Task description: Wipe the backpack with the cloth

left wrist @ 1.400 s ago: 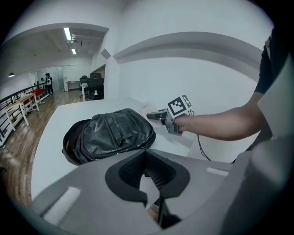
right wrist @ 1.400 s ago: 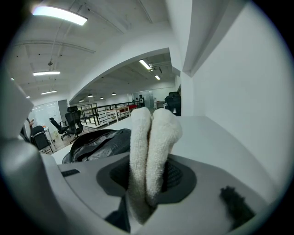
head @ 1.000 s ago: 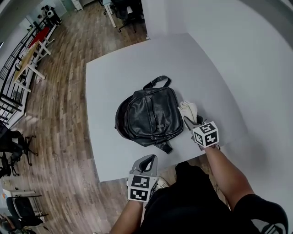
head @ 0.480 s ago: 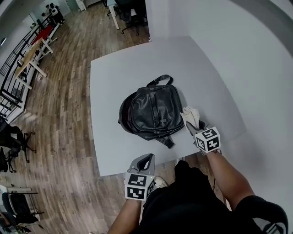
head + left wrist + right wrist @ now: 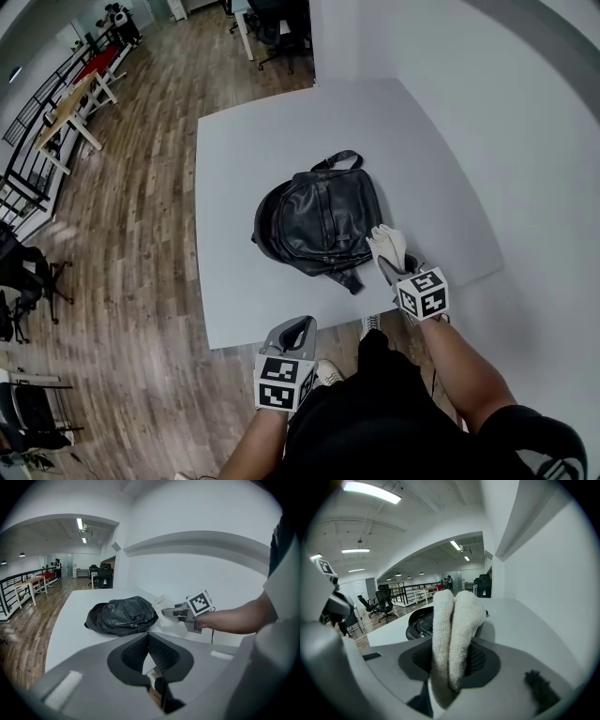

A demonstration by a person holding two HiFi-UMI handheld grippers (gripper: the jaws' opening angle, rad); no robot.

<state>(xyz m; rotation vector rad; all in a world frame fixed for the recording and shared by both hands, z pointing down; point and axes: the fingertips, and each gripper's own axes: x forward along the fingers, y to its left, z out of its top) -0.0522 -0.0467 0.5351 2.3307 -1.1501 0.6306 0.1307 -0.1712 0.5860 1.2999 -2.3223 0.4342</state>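
two tools: right tool (image 5: 391, 268) grips the cloth (image 5: 386, 244) beside the backpack (image 5: 319, 217); left tool (image 5: 296, 326) closed, empty.

An open-plan office; swivel chairs (image 5: 385, 603), long desks (image 5: 75, 101), ceiling strip lights (image 5: 371, 491), wood floor (image 5: 122, 234).

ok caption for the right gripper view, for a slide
The right gripper shut on a folded white cloth, black backpack on the table just ahead.
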